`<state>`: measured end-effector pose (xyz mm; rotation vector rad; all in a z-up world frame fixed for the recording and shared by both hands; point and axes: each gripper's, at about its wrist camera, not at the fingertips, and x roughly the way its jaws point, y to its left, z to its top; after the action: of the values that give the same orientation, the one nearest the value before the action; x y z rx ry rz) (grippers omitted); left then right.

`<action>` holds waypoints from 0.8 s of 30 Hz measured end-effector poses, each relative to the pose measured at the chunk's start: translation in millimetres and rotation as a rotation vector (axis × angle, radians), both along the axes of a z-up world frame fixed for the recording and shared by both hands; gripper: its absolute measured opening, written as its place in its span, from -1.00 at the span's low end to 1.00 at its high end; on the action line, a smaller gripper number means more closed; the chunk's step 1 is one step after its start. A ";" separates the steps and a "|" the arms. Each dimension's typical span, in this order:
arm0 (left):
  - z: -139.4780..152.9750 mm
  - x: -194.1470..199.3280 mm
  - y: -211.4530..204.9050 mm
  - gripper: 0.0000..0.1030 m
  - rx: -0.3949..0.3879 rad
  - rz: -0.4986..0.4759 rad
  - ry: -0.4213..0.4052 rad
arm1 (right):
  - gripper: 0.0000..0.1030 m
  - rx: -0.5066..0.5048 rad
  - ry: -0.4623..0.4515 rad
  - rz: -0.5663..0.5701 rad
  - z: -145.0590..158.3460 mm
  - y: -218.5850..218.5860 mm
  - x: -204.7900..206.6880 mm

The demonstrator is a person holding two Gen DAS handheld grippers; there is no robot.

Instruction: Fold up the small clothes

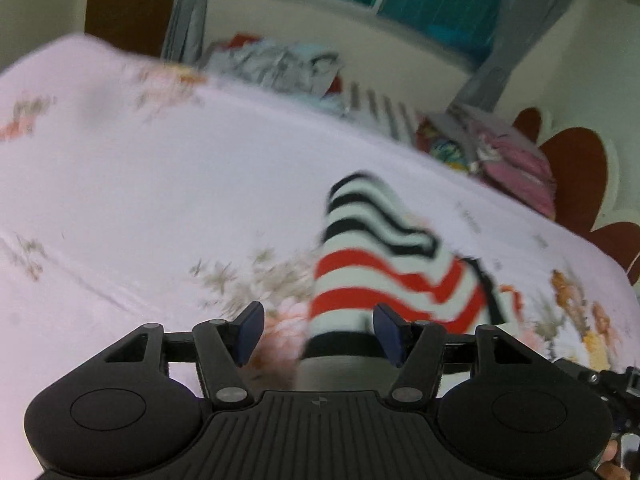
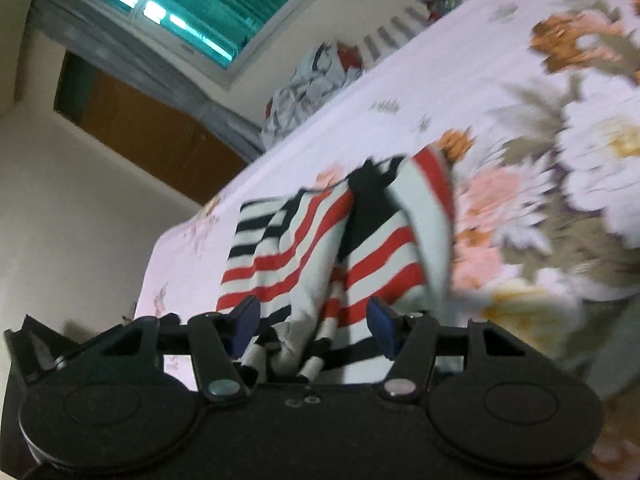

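Note:
A small striped garment (image 1: 384,264), white with red and black stripes, lies bunched on the floral pink bedsheet (image 1: 160,184). My left gripper (image 1: 318,332) is open, and the garment's near end lies between its blue pads without being pinched. In the right wrist view the same garment (image 2: 320,240) lies in loose folds just ahead. My right gripper (image 2: 314,326) is open, with the cloth's edge and white drawstrings between its fingers. Both views are blurred by motion.
A heap of other clothes (image 1: 280,64) lies at the bed's far edge, and it also shows in the right wrist view (image 2: 312,84). Pink and colourful clothes (image 1: 500,156) lie at the far right. A window, curtains and a brown door stand beyond the bed.

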<state>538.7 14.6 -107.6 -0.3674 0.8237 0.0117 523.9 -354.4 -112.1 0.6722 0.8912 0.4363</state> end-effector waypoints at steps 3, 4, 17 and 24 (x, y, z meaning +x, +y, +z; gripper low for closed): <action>-23.4 10.3 8.6 0.17 -0.026 -0.025 0.032 | 0.14 -0.035 0.022 0.008 -9.0 17.4 13.8; -28.4 14.1 8.1 0.17 -0.040 -0.033 0.029 | 0.14 -0.050 0.031 0.009 -11.9 22.3 18.1; -44.8 23.0 -6.5 -0.30 -0.049 -0.166 0.008 | -0.62 -0.331 -0.041 0.109 -8.0 89.5 38.6; -22.7 23.0 -39.5 -0.38 -0.027 -0.288 -0.087 | -0.67 -0.327 -0.321 0.087 35.3 63.7 5.3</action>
<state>561.7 -24.9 -130.3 -0.2698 0.7852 -0.2817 529.2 -290.7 -76.7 0.2542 0.6667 0.4488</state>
